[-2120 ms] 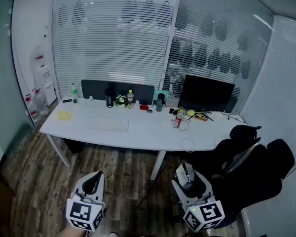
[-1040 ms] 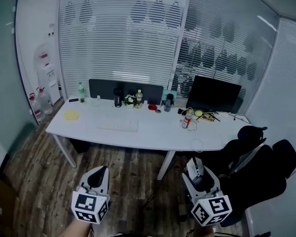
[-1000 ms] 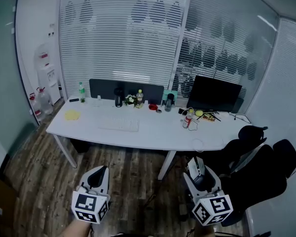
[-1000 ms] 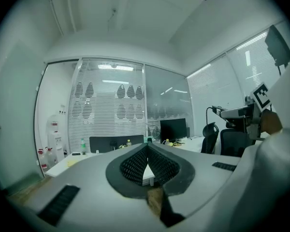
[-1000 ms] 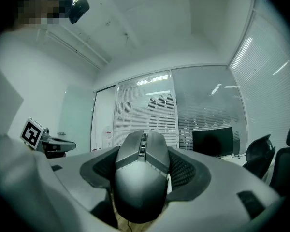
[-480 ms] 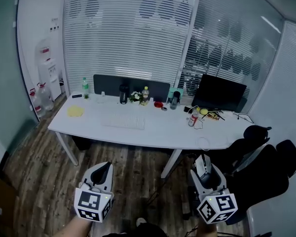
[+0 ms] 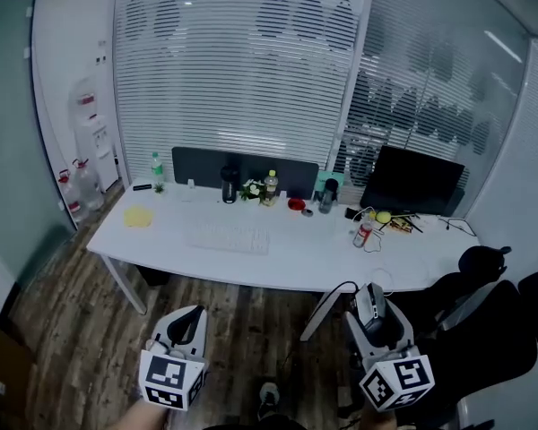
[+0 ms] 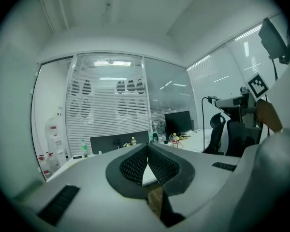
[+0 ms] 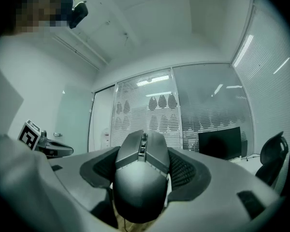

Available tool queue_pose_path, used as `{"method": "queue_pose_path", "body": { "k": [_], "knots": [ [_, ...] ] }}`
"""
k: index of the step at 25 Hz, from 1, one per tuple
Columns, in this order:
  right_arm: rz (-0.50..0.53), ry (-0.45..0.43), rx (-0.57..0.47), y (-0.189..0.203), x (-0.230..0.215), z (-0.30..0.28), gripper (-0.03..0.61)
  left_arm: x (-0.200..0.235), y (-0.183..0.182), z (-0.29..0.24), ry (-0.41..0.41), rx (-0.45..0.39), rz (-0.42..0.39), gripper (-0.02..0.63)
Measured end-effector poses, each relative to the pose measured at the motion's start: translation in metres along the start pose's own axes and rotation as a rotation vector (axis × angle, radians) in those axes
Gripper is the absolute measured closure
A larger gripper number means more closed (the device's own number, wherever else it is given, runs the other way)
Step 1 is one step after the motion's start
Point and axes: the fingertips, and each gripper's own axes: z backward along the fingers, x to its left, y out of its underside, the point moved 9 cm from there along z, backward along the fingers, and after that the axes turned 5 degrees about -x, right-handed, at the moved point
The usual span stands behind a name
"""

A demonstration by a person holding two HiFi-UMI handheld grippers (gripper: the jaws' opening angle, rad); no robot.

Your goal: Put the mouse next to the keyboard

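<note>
A dark grey mouse (image 9: 140,178) sits between the jaws of my right gripper (image 9: 142,170), which is shut on it; in the head view the mouse (image 7: 370,300) shows at the front of that gripper (image 7: 374,306), low at the right, short of the desk. The white keyboard (image 7: 228,239) lies on the white desk (image 7: 287,258), left of its middle. My left gripper (image 7: 188,324) hangs low at the left over the wooden floor; its pads (image 8: 135,166) meet with nothing between them.
Along the desk's back stand a dark screen panel (image 7: 242,167), bottles (image 7: 269,188), a monitor (image 7: 415,183) and small clutter. A yellow cloth (image 7: 137,217) lies at its left end. Black chairs (image 7: 484,330) stand at the right. A water dispenser (image 7: 88,141) is by the left wall.
Both grippers have moved forward toward the desk, which now sits lower and nearer in the head view. The mouse stays in the right gripper.
</note>
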Motion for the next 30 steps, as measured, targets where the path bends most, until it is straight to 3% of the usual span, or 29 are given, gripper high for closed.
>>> {"method": "queue_pose_path", "body": {
  "k": [11, 17, 21, 30],
  "knots": [
    [-0.010, -0.055, -0.011, 0.006, -0.093, -0.106, 0.279, -0.007, -0.017, -0.132, -0.047, -0.010, -0.002, 0.586],
    [-0.018, -0.077, -0.008, 0.016, -0.135, -0.145, 0.279, -0.021, -0.022, -0.190, -0.053, 0.036, -0.009, 0.585],
    [-0.018, -0.096, -0.008, 0.019, -0.153, -0.165, 0.279, -0.021, -0.025, -0.219, -0.057, 0.020, 0.017, 0.585],
    [0.004, -0.151, 0.003, 0.019, -0.165, -0.207, 0.279, -0.020, -0.031, -0.266, -0.056, 0.034, -0.006, 0.586]
  ]
}}
